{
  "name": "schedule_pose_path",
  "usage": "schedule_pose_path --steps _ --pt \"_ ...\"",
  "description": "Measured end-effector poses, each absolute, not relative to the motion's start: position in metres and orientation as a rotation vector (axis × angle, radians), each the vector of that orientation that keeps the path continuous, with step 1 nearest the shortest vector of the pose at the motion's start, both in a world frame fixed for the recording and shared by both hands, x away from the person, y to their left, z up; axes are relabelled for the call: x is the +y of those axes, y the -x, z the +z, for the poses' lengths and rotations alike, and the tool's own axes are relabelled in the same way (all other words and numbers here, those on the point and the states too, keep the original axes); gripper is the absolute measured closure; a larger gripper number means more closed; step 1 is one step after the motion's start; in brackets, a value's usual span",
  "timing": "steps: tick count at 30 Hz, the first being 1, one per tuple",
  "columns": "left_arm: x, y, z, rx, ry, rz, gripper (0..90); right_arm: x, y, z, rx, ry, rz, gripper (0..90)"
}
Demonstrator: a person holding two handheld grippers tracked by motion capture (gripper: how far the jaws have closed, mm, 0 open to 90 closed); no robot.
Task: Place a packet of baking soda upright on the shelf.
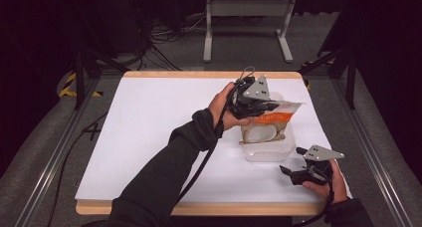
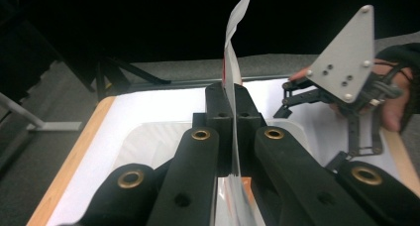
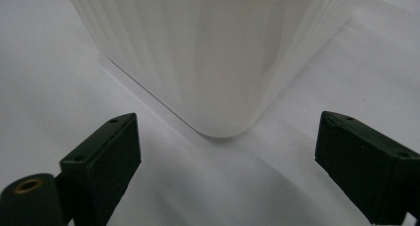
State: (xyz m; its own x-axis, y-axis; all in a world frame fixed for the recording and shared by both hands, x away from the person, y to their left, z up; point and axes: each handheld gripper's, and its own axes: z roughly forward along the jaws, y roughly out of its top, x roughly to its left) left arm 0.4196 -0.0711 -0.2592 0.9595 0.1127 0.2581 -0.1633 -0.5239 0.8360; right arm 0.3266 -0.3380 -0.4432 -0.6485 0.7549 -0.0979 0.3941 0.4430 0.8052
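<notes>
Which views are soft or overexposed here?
High view: dark surround, white table bright but readable. Left gripper view: the packet clamped in the left gripper is sharp. Right gripper view: the white container is close, soft and glary.

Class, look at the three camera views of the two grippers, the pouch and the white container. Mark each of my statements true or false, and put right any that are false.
1. The left gripper is shut on the orange-and-white pouch. True.
2. The right gripper is clamped on the white container. False: its jaws stand open, apart from the container's corner.
3. The pouch is held above the white container. True.
4. The table has a dark green top. False: it is white with a wooden edge.
5. The right gripper is farther from the person than the left one. False: it is nearer, by the table's front edge.
</notes>
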Motion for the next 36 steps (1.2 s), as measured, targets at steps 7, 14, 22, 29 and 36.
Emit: schedule_pose_path --steps 7,14,22,29,36 --pt "-0.08 -0.422 -0.266 -0.031 -2.072 0.331 89.8 -0.338 -0.327 -0.443 2.253 -0.965 1.084 11.1" --pt "-0.086 -0.423 -0.275 -0.025 -2.048 0.297 89.8 -0.338 -0.327 -0.443 2.253 -0.966 1.084 11.1" --pt "-0.088 -0.423 -0.286 -0.02 -2.037 0.248 89.7 -0.338 -0.327 -0.443 2.256 -0.964 1.081 11.1" --pt "-0.089 -0.424 -0.298 -0.006 -2.05 0.226 89.7 -0.338 -0.327 -0.443 2.256 -0.964 1.08 11.1" --pt "-0.088 -0.425 -0.308 0.013 -2.056 0.203 89.7 -0.338 -0.327 -0.443 2.255 -0.964 1.081 11.1"
